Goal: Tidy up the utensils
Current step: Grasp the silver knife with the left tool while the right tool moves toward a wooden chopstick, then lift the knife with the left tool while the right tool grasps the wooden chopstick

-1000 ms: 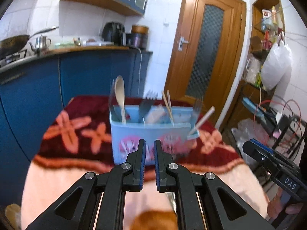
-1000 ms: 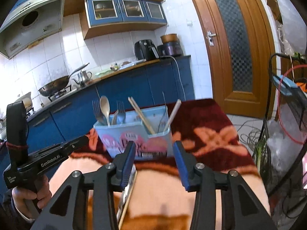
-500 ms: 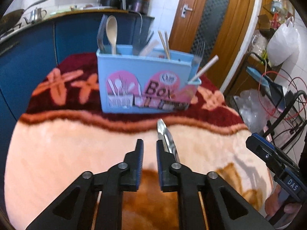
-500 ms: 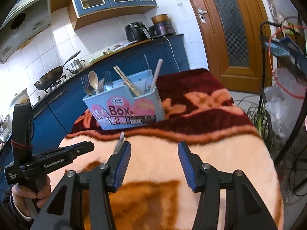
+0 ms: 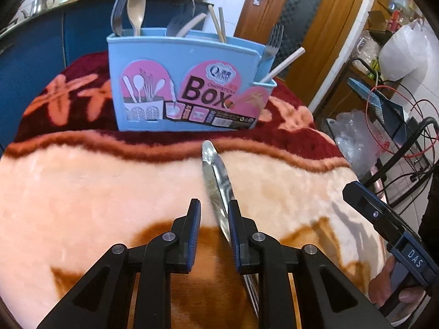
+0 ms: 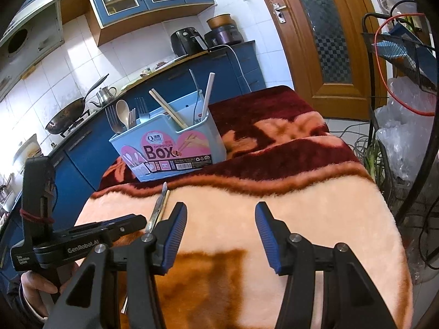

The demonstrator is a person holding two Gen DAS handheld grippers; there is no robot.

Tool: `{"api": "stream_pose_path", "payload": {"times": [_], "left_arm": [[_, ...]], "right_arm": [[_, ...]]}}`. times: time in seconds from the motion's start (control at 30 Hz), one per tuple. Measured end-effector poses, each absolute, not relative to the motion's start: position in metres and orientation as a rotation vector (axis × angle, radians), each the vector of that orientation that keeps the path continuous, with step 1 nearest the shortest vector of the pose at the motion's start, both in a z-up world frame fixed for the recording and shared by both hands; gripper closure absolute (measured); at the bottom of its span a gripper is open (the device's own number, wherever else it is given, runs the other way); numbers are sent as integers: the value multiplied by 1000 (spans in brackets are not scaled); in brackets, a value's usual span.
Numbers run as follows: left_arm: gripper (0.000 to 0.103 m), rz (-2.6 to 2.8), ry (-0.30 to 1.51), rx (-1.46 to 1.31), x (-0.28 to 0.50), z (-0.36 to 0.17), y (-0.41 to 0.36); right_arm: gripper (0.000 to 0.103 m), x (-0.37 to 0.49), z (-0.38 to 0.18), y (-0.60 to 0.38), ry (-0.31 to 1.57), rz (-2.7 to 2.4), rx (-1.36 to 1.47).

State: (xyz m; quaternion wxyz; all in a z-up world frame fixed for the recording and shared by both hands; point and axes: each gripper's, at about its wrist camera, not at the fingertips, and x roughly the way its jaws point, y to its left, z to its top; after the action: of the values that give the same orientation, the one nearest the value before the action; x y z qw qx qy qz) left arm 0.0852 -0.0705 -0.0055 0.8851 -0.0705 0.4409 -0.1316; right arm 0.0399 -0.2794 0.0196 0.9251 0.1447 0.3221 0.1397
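Opening left tongs (image 5: 214,216) — knife (image 5: 215,175) between

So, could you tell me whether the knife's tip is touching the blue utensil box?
Apart. In the left wrist view, the knife ends short of the blue utensil box, with a strip of dark red blanket showing between them; the right wrist view agrees.

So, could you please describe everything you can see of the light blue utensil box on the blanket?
The utensil box looks like light blue plastic, with a pink label reading "Box" on its front. It stands upright on the dark red part of the blanket, beyond the knife and apart from it. Forks, a wooden spoon and chopsticks stand in it; a lower side compartment holds a fork and a white stick. Nothing grips it.
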Motion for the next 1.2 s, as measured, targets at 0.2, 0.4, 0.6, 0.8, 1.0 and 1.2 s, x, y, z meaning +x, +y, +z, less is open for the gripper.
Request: {"api": "stream_pose_path", "payload": {"times": [0.2,0.4,0.6,0.8,1.0,1.2], "left_arm": [[83,-250,946,-123,91,-17,-76],[85,-323,939,-207,96,-20,-72],[101,-359,927,-306,99,-25,-63],[102,-343,892,-325,94,-19,-54],[103,-253,855,-268,87,-10,-40],[103,-162,871,-205,81,-9,-12]], "right_arm": [[48,41,17,-284,665,281,308],[48,43,14,-286,673,282,315],[48,43,14,-290,669,269,321],[48,42,16,-287,669,272,310],[48,41,19,-279,678,284,291],[48,43,20,-271,699,301,272]]}}
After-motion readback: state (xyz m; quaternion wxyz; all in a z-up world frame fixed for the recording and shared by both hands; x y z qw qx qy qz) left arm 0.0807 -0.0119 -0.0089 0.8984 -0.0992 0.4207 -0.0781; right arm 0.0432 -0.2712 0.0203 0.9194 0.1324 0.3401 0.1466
